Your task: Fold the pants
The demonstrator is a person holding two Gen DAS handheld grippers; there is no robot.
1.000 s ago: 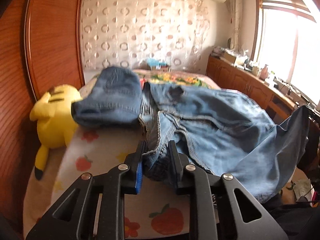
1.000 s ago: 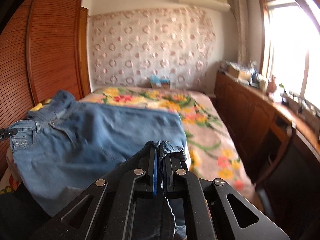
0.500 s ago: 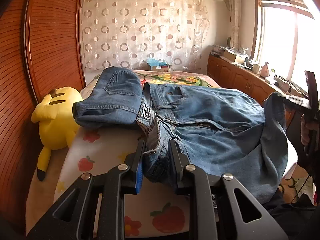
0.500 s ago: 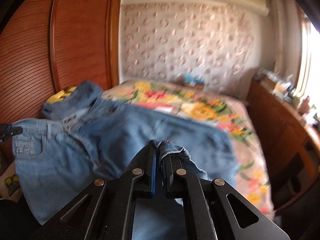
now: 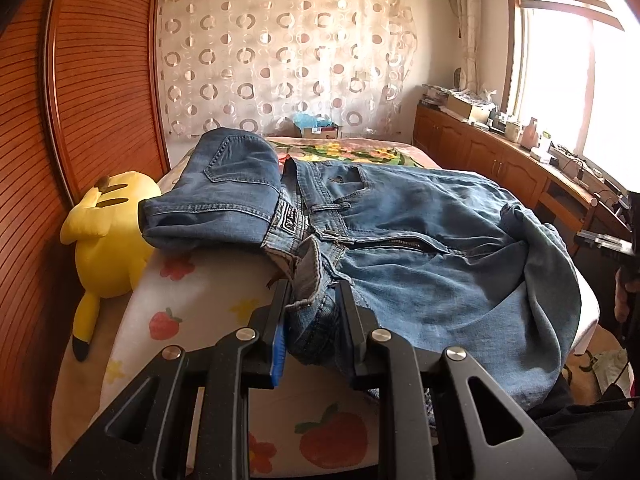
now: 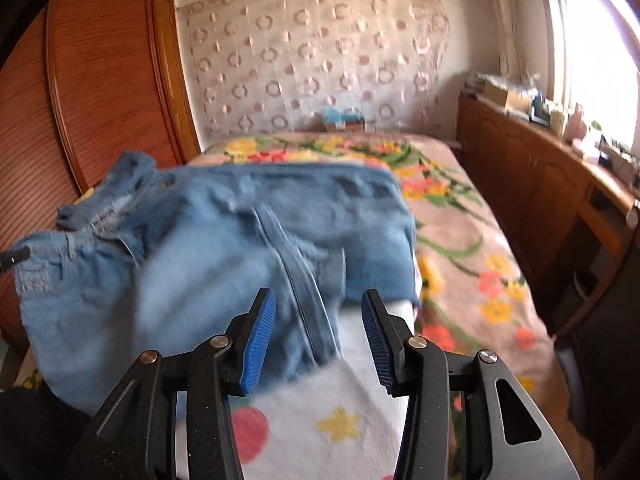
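Observation:
Blue denim pants (image 5: 408,248) lie spread on the bed, waistband to the left, one part folded over at the far left. My left gripper (image 5: 312,300) is shut on a bunched fold of the waistband at the near edge. In the right wrist view the pants (image 6: 224,240) lie blurred across the sheet. My right gripper (image 6: 318,302) hangs just above them with its jaws opening; the denim seam shows in the gap and the blue pads (image 6: 260,340) do not press on it. The right gripper's black frame (image 5: 612,240) shows at the right edge of the left wrist view.
A yellow plush toy (image 5: 104,240) lies against the wooden wardrobe (image 5: 92,92) at the bed's left. The white strawberry sheet (image 5: 192,304) covers the near end, a floral blanket (image 6: 452,216) the far end. Wooden cabinets (image 5: 496,160) with clutter run under the window on the right.
The right gripper came down toward the bed and its jaws parted, dropping the denim it had pinched; that cloth now lies flat. The left gripper kept its grip and stayed put.

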